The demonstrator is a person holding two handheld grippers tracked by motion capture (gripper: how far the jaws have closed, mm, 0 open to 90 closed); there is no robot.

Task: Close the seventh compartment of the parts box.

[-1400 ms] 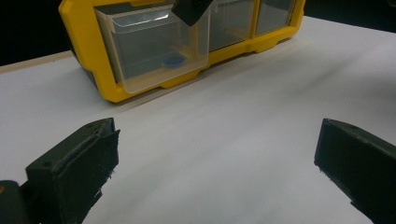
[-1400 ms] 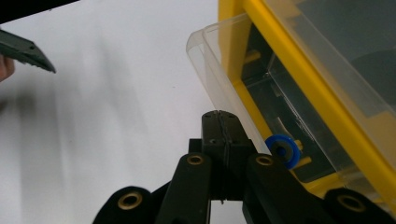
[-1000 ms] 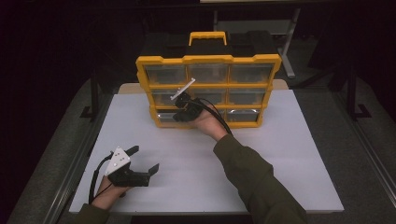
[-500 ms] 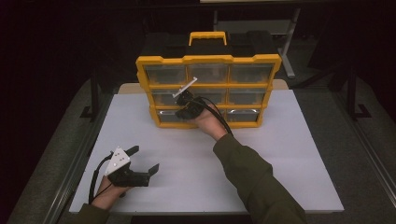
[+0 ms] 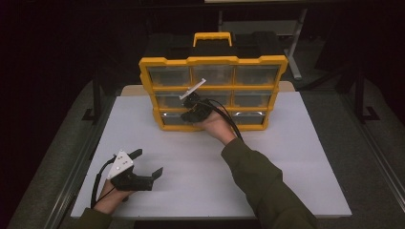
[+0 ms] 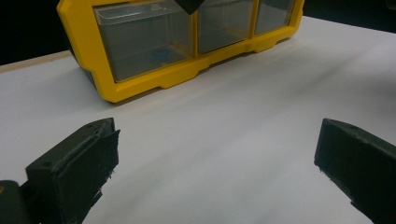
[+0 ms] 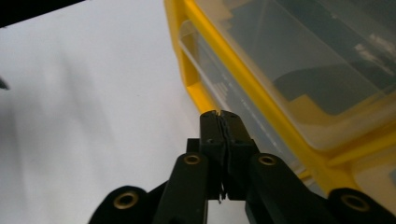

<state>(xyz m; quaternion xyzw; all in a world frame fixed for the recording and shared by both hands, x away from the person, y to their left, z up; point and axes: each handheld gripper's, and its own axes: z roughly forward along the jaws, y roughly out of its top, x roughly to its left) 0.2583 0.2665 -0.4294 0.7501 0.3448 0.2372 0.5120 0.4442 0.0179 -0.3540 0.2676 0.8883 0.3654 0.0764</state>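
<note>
Yellow drawer organizer (image 5: 212, 93) stands upright at the far edge of the white worktop (image 5: 286, 162), roughly centred, carry handle on top, three rows of clear drawers facing the person. Right gripper (image 5: 195, 109) is up against the front of it, at the bottom row near the left-centre drawers; in the right gripper view its jaws are pressed together with nothing visible between them, tips just beside the clear drawer front (image 7: 219, 84). Can't tell if the tips actually touch the plastic. Left gripper (image 5: 143, 167) rests near the front-left corner of the worktop, jaws spread wide, empty, well apart from the organizer. Handling guess: drawers are thin, stiff, smooth clear plastic, likely light and slippery, so closed tips will skate on the flat face. Best hold is the lip or pull at a drawer's front edge, pinched. The case looks light enough to slide or tip when a drawer is pulled, so bracing its frame with the free left gripper seems wise.
</note>
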